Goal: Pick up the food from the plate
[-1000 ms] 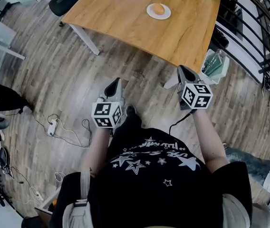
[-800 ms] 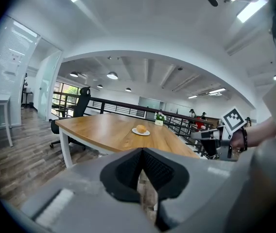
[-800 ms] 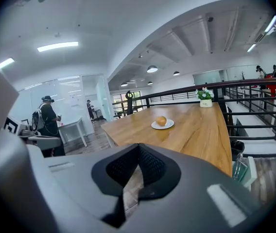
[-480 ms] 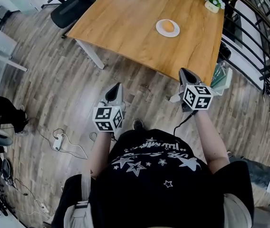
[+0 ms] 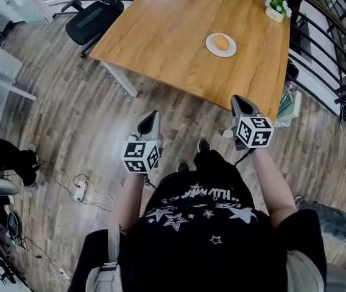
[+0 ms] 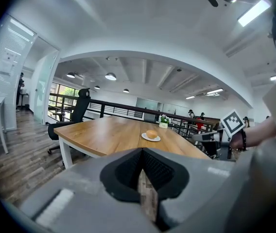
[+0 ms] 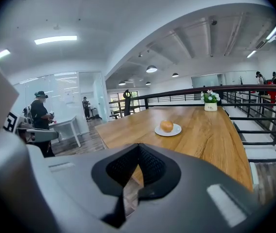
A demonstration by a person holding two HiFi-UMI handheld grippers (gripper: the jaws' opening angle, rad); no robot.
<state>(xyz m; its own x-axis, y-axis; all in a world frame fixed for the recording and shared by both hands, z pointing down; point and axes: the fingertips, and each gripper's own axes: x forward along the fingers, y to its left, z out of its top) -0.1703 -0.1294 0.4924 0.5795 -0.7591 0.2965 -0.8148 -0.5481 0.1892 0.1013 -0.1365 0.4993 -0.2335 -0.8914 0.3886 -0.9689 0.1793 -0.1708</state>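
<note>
Counter (image 5: 179, 35): tan woodgrain. Plate (image 5: 211, 48): white. Food (image 5: 222, 42): orange-brown. Floor (image 5: 81, 120): grey-brown planks. Shirt (image 5: 203, 242): black, white stars. Chair (image 5: 94, 14), upper left: black.

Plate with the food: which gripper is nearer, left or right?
Right. The right gripper is at the table's near edge, the plate ahead of it; the left gripper is over the floor, farther back and leftward.

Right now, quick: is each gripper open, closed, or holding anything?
Left gripper: jaws closed, holding nothing.
Right gripper: jaws closed, holding nothing.
</note>
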